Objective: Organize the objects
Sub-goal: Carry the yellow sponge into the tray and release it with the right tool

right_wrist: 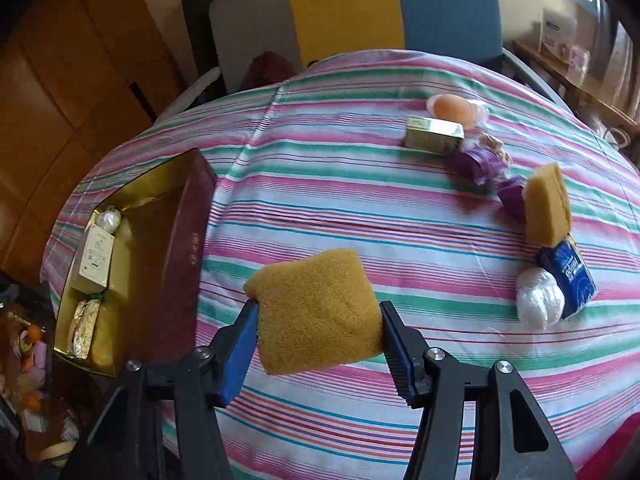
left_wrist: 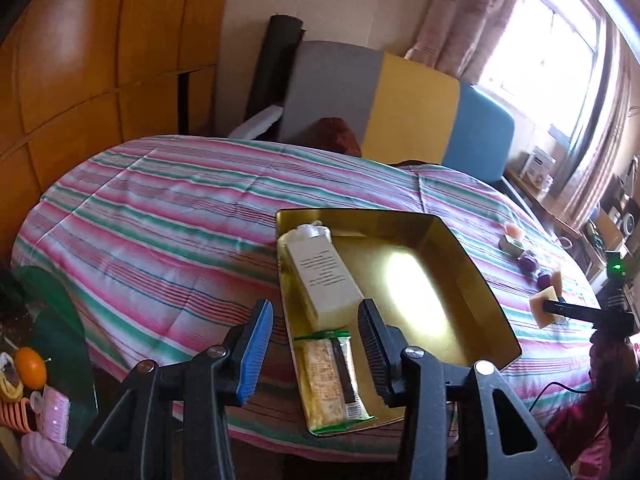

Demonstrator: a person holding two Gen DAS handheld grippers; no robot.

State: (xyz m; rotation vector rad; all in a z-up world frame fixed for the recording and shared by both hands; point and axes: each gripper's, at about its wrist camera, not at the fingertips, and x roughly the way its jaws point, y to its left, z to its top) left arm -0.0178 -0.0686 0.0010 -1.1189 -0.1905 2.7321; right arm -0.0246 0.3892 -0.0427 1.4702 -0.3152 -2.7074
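A gold-lined box [left_wrist: 472, 264] with a dark red outside [right_wrist: 188, 240] lies on the striped tablecloth. It holds a cream carton [left_wrist: 324, 276] and a cracker pack [left_wrist: 332, 380]. My left gripper [left_wrist: 316, 352] is open and empty, hovering over the box's near end. My right gripper [right_wrist: 316, 340] is shut on a yellow sponge [right_wrist: 316, 308] and holds it above the cloth, right of the box; it also shows in the left wrist view [left_wrist: 544, 312].
On the cloth at the right lie a second sponge [right_wrist: 546, 204], a blue packet [right_wrist: 568, 276], a white bag [right_wrist: 538, 298], purple items [right_wrist: 480, 166], a small green-gold box [right_wrist: 434, 134] and an orange pouch [right_wrist: 454, 108]. A grey, yellow and blue chair [left_wrist: 400, 104] stands behind.
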